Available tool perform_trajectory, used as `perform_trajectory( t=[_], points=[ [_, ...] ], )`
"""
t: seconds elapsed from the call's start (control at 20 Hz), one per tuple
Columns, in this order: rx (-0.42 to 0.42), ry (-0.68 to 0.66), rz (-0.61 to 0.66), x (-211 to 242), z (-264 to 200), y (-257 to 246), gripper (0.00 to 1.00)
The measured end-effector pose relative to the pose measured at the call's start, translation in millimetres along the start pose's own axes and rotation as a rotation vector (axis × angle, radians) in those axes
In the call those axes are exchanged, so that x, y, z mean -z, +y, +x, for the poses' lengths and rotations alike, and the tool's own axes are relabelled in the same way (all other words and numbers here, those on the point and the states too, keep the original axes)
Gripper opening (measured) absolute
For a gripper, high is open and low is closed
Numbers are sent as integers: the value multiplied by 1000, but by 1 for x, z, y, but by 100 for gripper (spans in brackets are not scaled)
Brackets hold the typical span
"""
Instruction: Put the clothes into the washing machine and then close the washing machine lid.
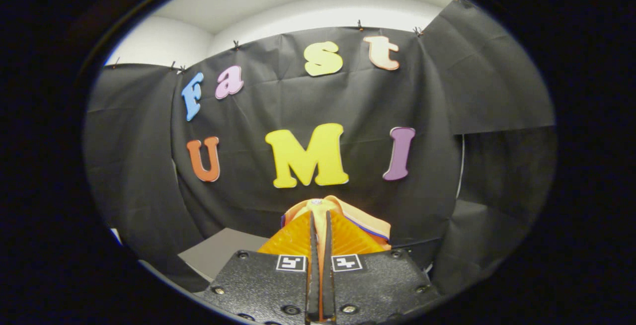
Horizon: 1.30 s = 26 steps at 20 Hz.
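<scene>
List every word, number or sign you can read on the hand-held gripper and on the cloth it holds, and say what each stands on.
Readable words or numbers: none.
Two square markers on the body of the hand-held gripper: black-and-white coded patterns, not letters or digits.
Garment, pinched between both fingers: a small mark on its top fold, too small to read.
</scene>
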State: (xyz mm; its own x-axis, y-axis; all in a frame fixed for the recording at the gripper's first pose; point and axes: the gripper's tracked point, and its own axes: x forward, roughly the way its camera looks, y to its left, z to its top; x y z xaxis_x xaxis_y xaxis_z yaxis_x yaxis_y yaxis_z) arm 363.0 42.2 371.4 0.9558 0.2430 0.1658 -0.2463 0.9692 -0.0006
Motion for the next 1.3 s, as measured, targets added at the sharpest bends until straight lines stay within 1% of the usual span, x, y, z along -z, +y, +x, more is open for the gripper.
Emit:
perform_trajectory(
  t=[0.15, 0.25, 0.4, 0.6, 0.8, 1.05, 1.3],
  points=[
    [73, 18, -43, -2, -10, -33, 6],
    [93, 23, -47, -4, -11, -49, 6],
    [104, 60, -11, 16, -10, -68, 6],
    [91, 161, 43, 72, 6, -86, 6],
    [73, 271, 54, 131, 26, -98, 6],
    [79, 402, 55, 194, 51, -116, 6],
    [111, 514, 71, 255, 72, -140, 6]
  ],
)
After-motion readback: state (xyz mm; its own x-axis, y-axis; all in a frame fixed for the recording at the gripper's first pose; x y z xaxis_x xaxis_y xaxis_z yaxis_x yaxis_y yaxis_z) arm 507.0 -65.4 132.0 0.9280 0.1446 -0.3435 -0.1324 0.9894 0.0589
